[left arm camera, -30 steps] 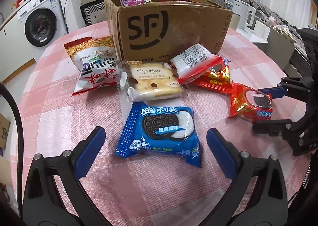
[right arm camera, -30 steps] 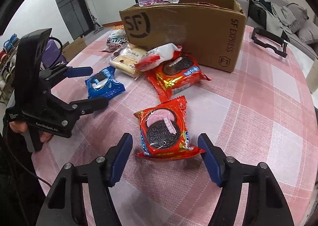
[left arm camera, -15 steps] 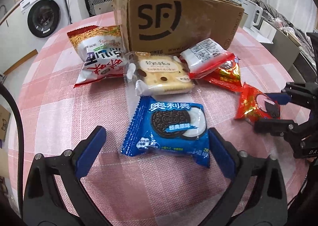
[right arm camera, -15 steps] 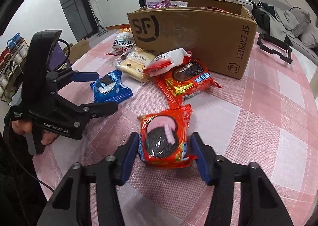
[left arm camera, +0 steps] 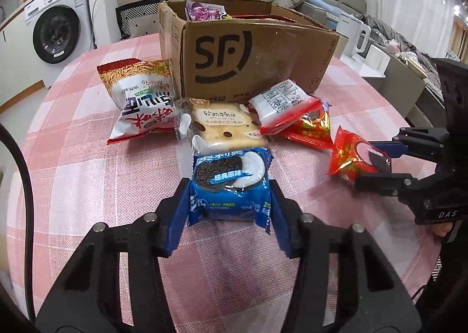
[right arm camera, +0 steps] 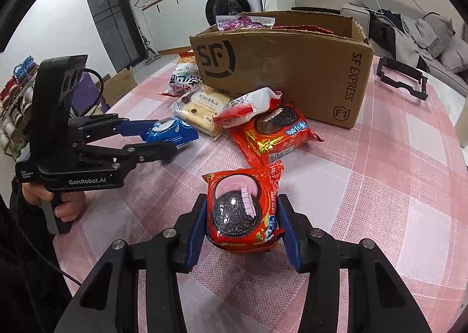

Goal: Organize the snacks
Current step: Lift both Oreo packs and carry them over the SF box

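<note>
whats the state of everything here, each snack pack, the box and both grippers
left hand-held gripper: shut on the blue cookie pack
blue cookie pack: gripped by its sides
right hand-held gripper: shut on the red cookie pack
red cookie pack: gripped by its sides
cardboard box: open, snacks inside
noodle bag: lying on the table, sealed
cracker pack: lying flat, sealed
white and red pack: resting on another red pack
</note>
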### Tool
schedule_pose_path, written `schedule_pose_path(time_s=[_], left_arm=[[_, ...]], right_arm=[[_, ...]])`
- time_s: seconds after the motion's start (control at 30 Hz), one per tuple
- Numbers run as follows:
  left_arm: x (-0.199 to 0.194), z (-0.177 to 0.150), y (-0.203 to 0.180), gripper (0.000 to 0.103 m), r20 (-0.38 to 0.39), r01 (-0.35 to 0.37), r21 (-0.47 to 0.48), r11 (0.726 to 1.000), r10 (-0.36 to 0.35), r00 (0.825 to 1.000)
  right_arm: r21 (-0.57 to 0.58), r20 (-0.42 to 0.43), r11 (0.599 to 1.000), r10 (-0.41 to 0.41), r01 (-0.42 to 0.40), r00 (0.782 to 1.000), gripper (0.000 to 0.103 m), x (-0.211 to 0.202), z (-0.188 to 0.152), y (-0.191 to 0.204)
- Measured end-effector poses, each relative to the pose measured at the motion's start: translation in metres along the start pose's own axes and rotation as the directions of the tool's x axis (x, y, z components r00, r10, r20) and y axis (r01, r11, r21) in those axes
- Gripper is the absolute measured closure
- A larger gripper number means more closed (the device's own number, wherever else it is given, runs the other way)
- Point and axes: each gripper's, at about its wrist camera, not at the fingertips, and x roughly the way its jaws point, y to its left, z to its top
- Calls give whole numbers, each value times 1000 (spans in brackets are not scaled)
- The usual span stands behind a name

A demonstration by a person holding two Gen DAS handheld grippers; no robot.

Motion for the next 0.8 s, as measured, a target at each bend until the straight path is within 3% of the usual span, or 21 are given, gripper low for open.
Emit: schedule_pose_path(time_s=[0.53, 0.8], left_arm=[[-27, -2, 10, 59, 36, 64, -28, 998, -63, 997], [-59, -2, 11, 59, 81, 76, -21, 997, -74, 994]], right_arm=[[14, 55, 1000, 21, -22, 998, 56, -13, 3, -1], [22, 85, 999, 44, -46, 995, 56, -22, 4, 0]])
